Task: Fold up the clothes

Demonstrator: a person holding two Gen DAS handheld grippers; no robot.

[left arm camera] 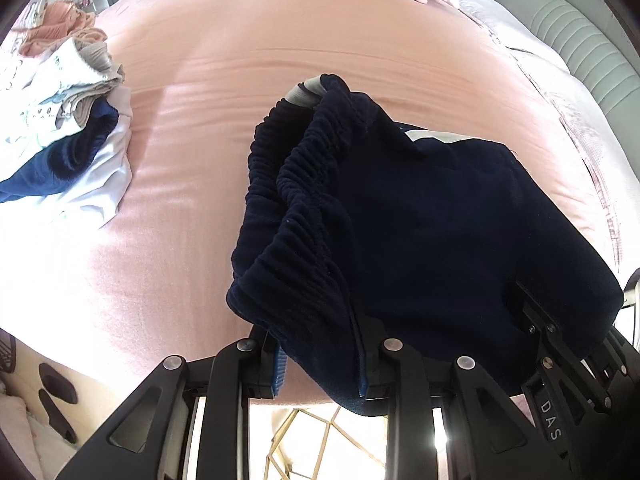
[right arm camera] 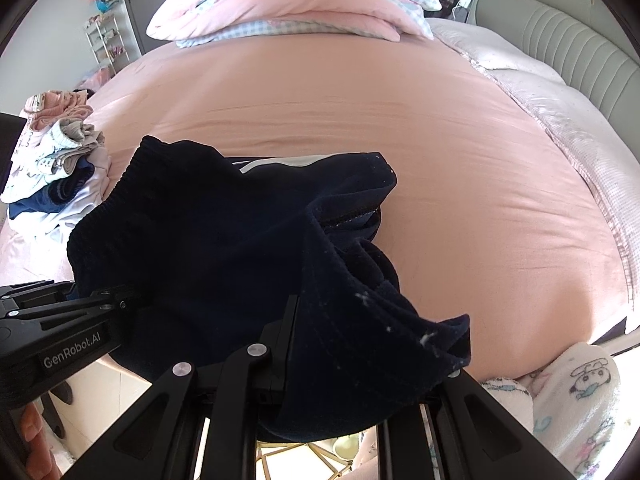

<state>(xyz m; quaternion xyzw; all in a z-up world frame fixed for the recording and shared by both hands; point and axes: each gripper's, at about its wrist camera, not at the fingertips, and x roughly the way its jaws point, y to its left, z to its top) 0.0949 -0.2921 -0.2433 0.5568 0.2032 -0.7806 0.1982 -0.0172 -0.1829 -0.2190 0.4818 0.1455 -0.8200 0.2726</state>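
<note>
Garment (left arm camera: 420, 220): a dark navy fleece piece with a gathered elastic band, bunched over the near edge of the pink bed (left arm camera: 208, 92) and draped across both my tools. In the left wrist view my left gripper (left arm camera: 320, 364) has its fingers pinching a fold of the cloth just below the ribbed band. In the right wrist view the right gripper (right arm camera: 340, 368) is buried under fabric; one finger (right arm camera: 288, 332) shows and the other is covered, so I cannot tell whether it is clamped or spread, though cloth lies between them.

I judge the garment soft, thick and fairly light, limp enough to sag wherever it is unsupported, and grippy rather than slippery. The elastic band (left arm camera: 280, 152) looks like the firmest part, so I would take hold at its two ends to spread the piece flat before folding. A white stripe (right arm camera: 276, 162) shows on the far side.

A stack of folded clothes (left arm camera: 68, 136) sits at the far left of the bed, well apart from the garment, and pillows (right arm camera: 296, 4) lie at the far end.
</note>
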